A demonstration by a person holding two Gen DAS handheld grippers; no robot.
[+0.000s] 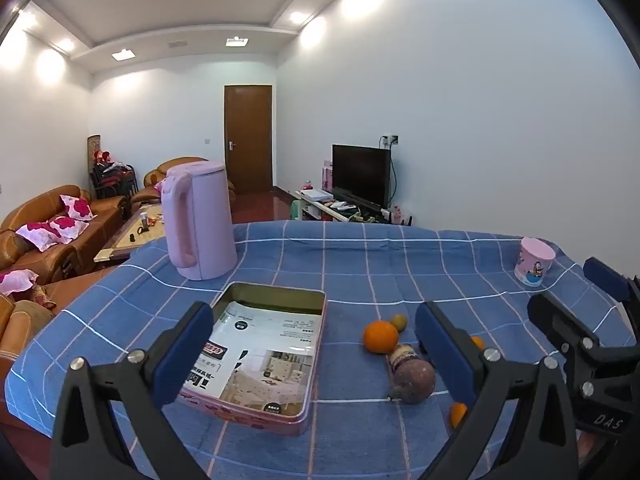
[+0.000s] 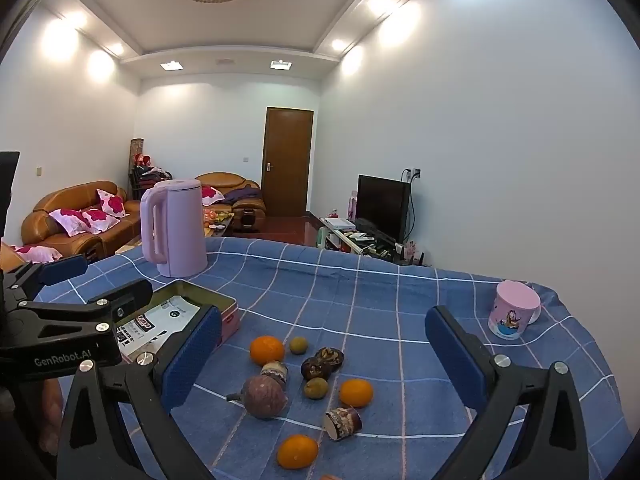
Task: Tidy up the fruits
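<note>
Two handheld grippers hover above a table covered in a blue checked cloth (image 2: 360,280), both tilted slightly down with their jaws spread wide and nothing between them. No fruit is lifted yet, so this looks like the very start of sorting.

Nearest the right gripper (image 2: 324,356), just ahead of its fingers, lies a scatter of fruit and snacks: an orange (image 2: 297,451) closest, a paper-wrapped cake (image 2: 343,423) on its side, a round purple fruit (image 2: 264,396), a second orange (image 2: 356,393), a small greenish fruit (image 2: 315,388), two dark cakes (image 2: 323,361), another greenish fruit (image 2: 298,345) and a third orange (image 2: 267,350).

Ahead of the left gripper (image 1: 314,356), between and beyond its fingers, sits an open pink tin (image 1: 308,396) lined with printed paper, the likely place for the fruit.

The next move probably calls for lowering the right gripper over one fruit and closing gently, since round fruit may roll.

Farther off stand a lilac kettle (image 2: 176,228) to the left and a pink cartoon mug (image 2: 514,316) to the right.

The right view shows the whole scatter; the left view hides much of it behind its own finger, but shows the tin's whole interior.
</note>
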